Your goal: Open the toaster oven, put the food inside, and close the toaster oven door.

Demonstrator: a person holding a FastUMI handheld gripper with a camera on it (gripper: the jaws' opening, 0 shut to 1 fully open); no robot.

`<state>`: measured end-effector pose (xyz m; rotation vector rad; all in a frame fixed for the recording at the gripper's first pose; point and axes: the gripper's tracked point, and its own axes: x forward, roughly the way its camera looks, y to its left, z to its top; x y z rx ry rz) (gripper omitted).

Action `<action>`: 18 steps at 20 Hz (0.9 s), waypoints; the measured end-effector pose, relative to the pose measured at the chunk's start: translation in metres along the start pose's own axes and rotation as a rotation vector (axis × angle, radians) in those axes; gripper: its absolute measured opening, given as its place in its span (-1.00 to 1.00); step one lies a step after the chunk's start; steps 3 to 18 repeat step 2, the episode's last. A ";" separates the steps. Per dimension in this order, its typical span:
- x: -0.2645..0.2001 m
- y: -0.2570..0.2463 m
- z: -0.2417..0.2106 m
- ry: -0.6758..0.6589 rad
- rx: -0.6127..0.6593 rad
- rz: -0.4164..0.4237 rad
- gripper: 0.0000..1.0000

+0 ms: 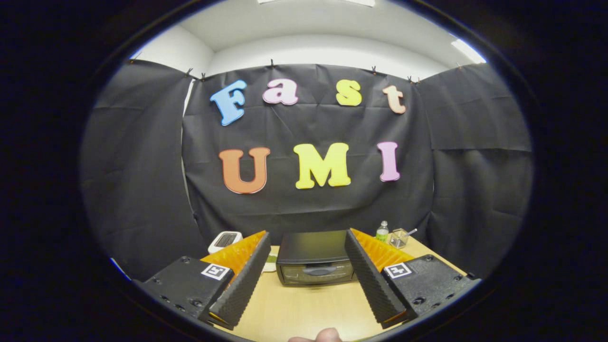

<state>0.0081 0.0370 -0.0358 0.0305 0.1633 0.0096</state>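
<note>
1. Gripper [308, 280] spread wide, nothing between the fingers.
2. Oven [315, 258] just beyond the fingertips, centred between them on the table [304, 308], door closed.
3. White box [224, 241] behind the left finger.
4. Bottle [382, 231] and clear cup [399, 238] behind the right finger.

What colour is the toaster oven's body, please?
Black, with a dark glass door; the toaster oven shows best in the gripper view, beyond the open hand-held gripper.
</note>
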 end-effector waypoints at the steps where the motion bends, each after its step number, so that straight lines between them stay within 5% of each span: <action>1: 0.000 0.001 0.000 0.001 0.002 0.000 1.00; 18: -0.002 0.001 0.002 -0.008 -0.002 0.001 1.00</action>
